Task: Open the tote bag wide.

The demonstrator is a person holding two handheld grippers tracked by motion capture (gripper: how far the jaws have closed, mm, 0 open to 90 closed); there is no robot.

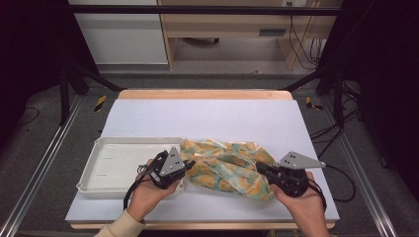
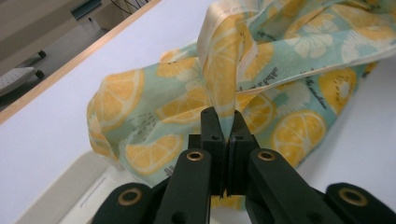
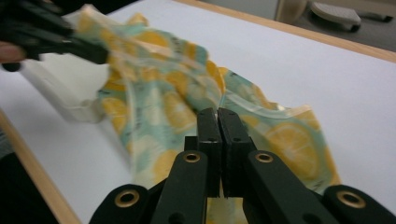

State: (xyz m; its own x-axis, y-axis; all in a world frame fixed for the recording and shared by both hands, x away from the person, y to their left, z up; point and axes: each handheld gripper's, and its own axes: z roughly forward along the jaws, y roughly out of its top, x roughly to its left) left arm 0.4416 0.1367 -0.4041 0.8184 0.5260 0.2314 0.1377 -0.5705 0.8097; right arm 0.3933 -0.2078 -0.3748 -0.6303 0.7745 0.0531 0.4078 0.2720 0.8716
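Cloth, teal w/ orange-slice print, lies crumpled on the white table sheet, front-centre, just right of the white tray; its left edge touches or overlaps the tray's right rim. Left gripper is held at the tray's front-right corner, tip at the cloth's left end. In the left gripper view, its jaws are closed tight on a fold of the cloth; the pinched fold rises upright from between the jaw tips, w/ the rest of the fabric bunched on the table behind it, and the tray corner sits at lower left. Right gripper is at the cloth's right end, held low near the table's front edge. In the right gripper view, its jaws are pressed together w/ no visible gap, cloth lying directly under and ahead of the tips; whether fabric is actually pinched between them cannot be told. Same view shows the left gripper farther off, at upper left, on the cloth's far end beside the tray. Cloth sags between the two grippers, mostly resting on the table.
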